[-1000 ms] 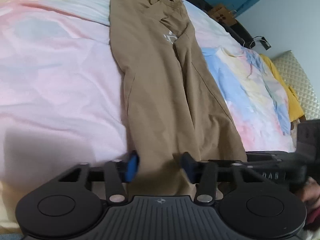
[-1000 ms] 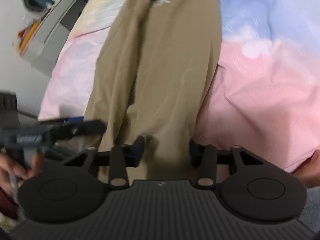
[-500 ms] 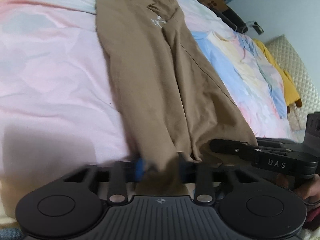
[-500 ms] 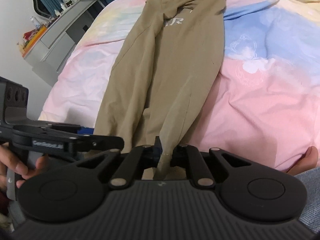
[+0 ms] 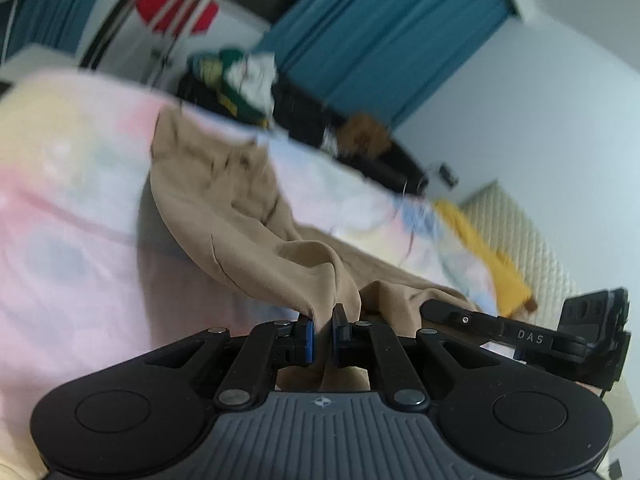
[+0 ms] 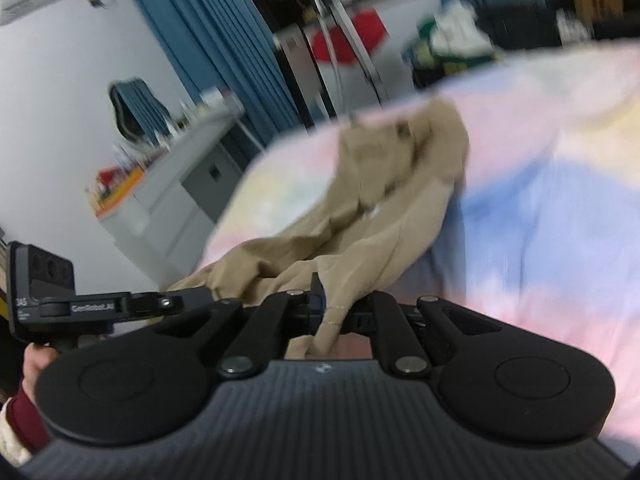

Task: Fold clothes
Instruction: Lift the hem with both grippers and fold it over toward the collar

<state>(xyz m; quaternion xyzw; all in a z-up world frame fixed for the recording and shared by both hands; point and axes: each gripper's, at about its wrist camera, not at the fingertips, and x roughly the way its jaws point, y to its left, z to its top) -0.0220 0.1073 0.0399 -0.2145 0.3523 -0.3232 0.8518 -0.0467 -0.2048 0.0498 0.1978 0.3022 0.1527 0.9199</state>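
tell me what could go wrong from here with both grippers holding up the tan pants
1. The left gripper, jaws closing, pinches only a thin edge of the tan pants; it could slip.
2. The right gripper also grips near the hem, so the fold may land crooked.
3. Fabric bunched on the bedsheet may crease.

My left gripper (image 5: pixel 322 336) is matte black, with two round flat discs at either side of a grey ribbed centre plate stamped with a small emblem. Silver rivets pin the black linkage bars, and the fingertips (image 5: pixel 307 338) carry blue pads. My right gripper (image 6: pixel 334 306) is the same build: black discs, ribbed plate, silver rivets. From the left camera its side arm reads "DAS" in pale letters, with one small screw. From the right camera the left unit's arm reads "GenRobot.AI". My left hand (image 6: pixel 36 364) shows a dark red sleeve (image 6: pixel 26 420) with a cream knitted cuff.
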